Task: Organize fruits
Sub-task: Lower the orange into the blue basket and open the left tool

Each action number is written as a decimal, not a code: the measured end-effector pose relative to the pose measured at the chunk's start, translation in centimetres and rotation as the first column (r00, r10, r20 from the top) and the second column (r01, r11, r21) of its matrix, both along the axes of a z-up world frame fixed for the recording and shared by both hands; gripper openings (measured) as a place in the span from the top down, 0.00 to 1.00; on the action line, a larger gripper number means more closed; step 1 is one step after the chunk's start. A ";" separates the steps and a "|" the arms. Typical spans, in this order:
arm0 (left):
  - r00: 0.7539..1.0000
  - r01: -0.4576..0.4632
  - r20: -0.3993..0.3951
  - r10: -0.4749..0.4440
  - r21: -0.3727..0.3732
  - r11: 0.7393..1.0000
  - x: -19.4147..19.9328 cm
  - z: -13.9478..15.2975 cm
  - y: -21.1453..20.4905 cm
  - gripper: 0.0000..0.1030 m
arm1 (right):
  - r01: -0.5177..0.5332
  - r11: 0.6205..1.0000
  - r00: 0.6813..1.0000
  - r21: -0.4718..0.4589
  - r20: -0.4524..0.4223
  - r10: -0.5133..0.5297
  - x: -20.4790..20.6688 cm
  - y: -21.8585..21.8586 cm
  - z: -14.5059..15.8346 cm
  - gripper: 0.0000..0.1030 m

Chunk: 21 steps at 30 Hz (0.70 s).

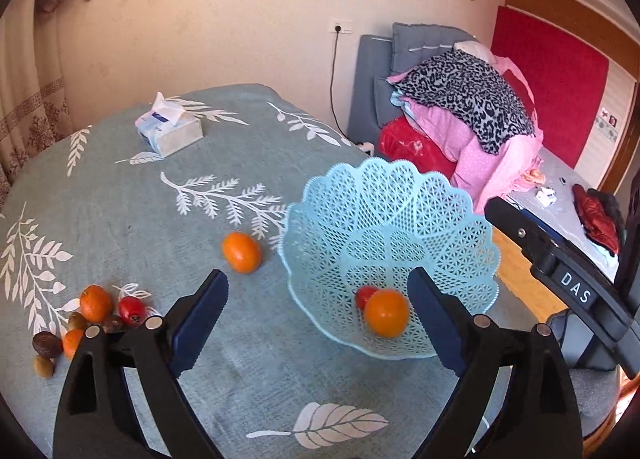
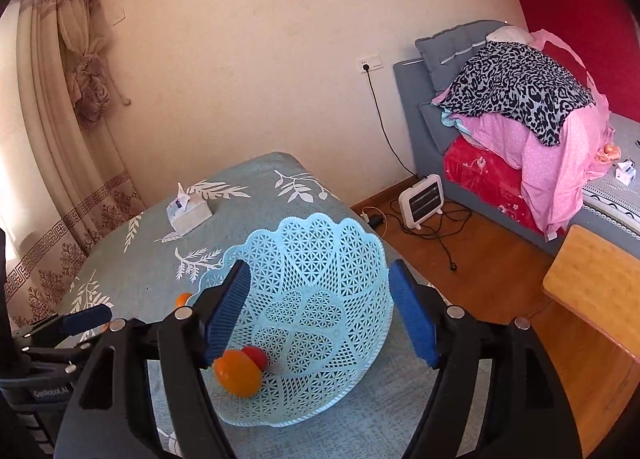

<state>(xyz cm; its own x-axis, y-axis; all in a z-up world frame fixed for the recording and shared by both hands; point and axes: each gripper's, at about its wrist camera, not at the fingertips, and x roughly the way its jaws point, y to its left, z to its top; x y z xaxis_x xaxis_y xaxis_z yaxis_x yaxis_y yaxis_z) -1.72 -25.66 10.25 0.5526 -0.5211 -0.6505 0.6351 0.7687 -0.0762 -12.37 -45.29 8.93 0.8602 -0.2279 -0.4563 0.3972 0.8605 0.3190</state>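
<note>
A light blue lattice basket (image 1: 400,211) (image 2: 320,259) sits on the teal leaf-print tablecloth (image 1: 120,199). It holds an orange (image 1: 387,312) (image 2: 238,373) and a small red fruit (image 1: 365,295) (image 2: 256,356). Another orange (image 1: 241,252) lies left of the basket. A cluster of oranges (image 1: 95,302), a red fruit (image 1: 131,310) and dark fruits (image 1: 47,344) lies at the table's left. My left gripper (image 1: 316,299) is open and empty over the basket's left rim. My right gripper (image 2: 320,299) is open and empty over the basket.
A tissue box (image 1: 170,127) (image 2: 188,211) stands at the table's far side. A bed with piled bedding (image 1: 460,111) is to the right. A small white heater (image 2: 421,201), cables and a wooden stool (image 2: 596,287) are on the wooden floor.
</note>
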 end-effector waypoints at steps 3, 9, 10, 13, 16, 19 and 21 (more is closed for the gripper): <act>0.997 -0.070 0.029 0.071 -0.029 0.997 0.8 1.1 2.3 0.09 | -0.016 1.000 1.000 -0.018 0.005 0.016 0.0 0.6 0.2 0.29; 0.980 -0.187 0.063 0.190 -0.051 0.981 2.1 3.1 6.8 0.08 | -0.058 0.997 0.998 -0.045 0.010 0.059 0.3 2.2 0.5 0.29; 0.975 -0.206 0.070 0.209 -0.045 0.978 2.3 3.3 7.6 0.08 | -0.065 0.997 0.998 -0.049 0.009 0.066 0.4 2.4 0.5 0.29; 0.962 -0.256 0.087 0.258 -0.036 0.966 2.6 3.8 10.0 0.08 | -0.090 0.994 0.996 -0.060 0.004 0.091 0.7 3.3 0.7 0.29; 0.949 -0.298 0.106 0.298 -0.014 0.954 2.8 4.0 12.4 0.08 | -0.115 0.990 0.993 -0.075 -0.002 0.116 1.0 4.2 0.7 0.28; 0.933 -0.342 0.119 0.339 0.004 0.940 2.9 3.8 15.0 0.08 | -0.147 0.986 0.989 -0.078 -0.011 0.146 1.5 5.1 0.8 0.28; 0.923 -0.370 0.118 0.367 0.010 0.929 3.2 3.5 16.8 0.08 | -0.169 0.982 0.986 -0.080 -0.018 0.168 1.9 5.7 0.9 0.28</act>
